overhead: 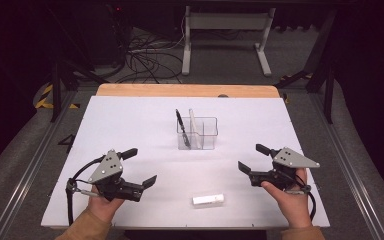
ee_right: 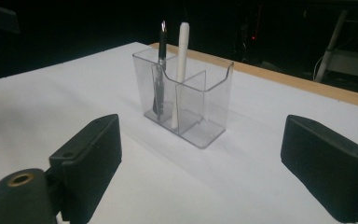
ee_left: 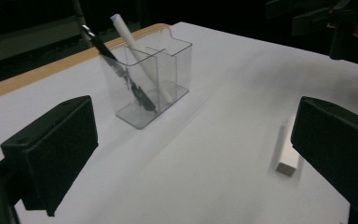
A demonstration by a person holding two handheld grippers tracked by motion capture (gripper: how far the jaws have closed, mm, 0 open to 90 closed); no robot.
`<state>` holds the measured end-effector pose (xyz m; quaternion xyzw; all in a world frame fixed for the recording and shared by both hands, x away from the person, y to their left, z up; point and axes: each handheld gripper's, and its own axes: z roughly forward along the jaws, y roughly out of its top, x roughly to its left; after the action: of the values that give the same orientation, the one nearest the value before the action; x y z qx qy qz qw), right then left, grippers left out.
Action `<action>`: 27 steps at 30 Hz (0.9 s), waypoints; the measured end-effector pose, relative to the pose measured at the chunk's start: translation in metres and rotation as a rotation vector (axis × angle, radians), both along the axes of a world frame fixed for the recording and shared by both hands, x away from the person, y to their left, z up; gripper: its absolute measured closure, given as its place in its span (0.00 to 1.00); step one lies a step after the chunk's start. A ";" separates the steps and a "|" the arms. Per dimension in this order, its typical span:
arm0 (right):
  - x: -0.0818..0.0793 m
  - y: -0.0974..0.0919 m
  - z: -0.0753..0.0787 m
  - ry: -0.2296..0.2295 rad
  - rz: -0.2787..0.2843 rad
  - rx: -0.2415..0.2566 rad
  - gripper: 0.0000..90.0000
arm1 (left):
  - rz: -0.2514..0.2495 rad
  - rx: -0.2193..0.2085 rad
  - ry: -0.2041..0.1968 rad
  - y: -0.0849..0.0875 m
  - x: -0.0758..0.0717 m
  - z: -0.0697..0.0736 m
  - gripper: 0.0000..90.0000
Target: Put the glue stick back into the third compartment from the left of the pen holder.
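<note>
- While both grippers sit low over the near half of the white table (overhead: 130,120), a clear plastic holder (overhead: 198,134) stands upright around mid-table, slightly to the far side, between the two.
- Holder: see-through, boxy, split by a divider into compartments, rim dipped at the front wall (ee_right: 186,105).
- Black pen (overhead: 181,128) leans in the left compartment, tip end up past the rim; white pen (overhead: 192,125) stands beside it, also poking out. Which compartment the white one's foot sits in, cannot tell.
- White eraser-like block (overhead: 208,199) lies flat near the near edge, well apart from the holder, between the hands.
- Left gripper (overhead: 142,167): jaws wide apart, nothing between them, block seen just by one jaw in the left gripper view (ee_left: 289,154).
- Right gripper (overhead: 253,157): jaws wide apart, empty, aimed toward the holder.
</note>
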<state>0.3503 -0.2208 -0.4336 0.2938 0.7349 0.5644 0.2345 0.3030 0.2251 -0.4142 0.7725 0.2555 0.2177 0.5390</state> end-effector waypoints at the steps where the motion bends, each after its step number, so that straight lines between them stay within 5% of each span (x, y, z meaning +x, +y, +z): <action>1: 0.000 -0.003 -0.002 -0.007 0.000 -0.001 0.14 | -0.009 0.006 0.006 -0.003 0.001 0.001 0.02; 8: 0.003 -0.016 -0.016 0.017 0.013 -0.040 0.13 | -0.067 0.043 0.051 -0.027 0.006 0.009 0.02; 24: 0.009 -0.027 -0.025 0.036 -0.005 -0.029 0.18 | -0.146 0.129 0.097 -0.071 0.016 0.019 0.02; 27: 0.009 -0.029 -0.025 0.031 0.000 -0.022 0.18 | -0.163 0.118 0.148 -0.076 0.018 0.019 0.02</action>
<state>0.3589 -0.2494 -0.4581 0.2997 0.7446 0.5518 0.2263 0.3213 0.1493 -0.3953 0.8351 0.2173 0.1304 0.4882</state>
